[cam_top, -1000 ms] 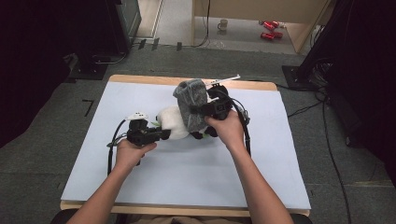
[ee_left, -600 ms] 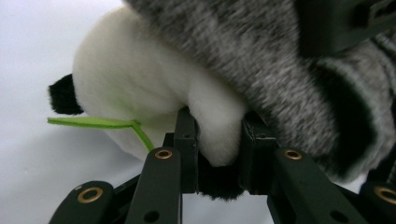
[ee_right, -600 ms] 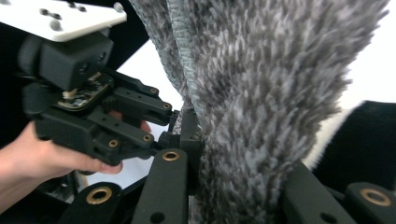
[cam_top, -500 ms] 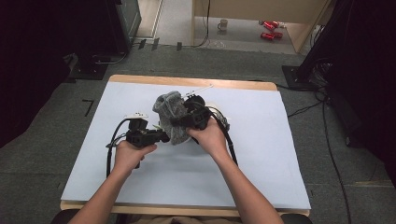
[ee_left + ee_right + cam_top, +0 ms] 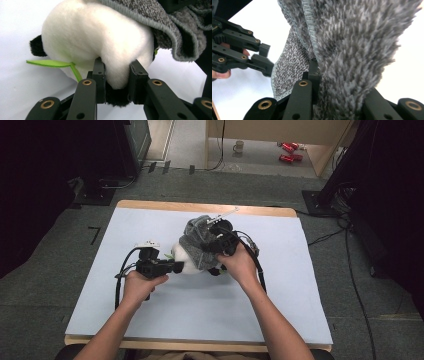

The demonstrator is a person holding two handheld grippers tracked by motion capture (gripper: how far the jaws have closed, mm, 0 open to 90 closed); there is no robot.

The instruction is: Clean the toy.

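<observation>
Currently L gripper (image 5: 116, 75) clamps plush panda (image 5: 100, 37); R gripper (image 5: 337, 82) clamps grey sock (image 5: 352, 37), draped at panda's 2 o'clock.

Bare forearms, black left gripper (image 5: 176, 266) with brass rivets, black right gripper (image 5: 202, 246), looping black cables

No legible txt, labels or nos. anywhere
</observation>
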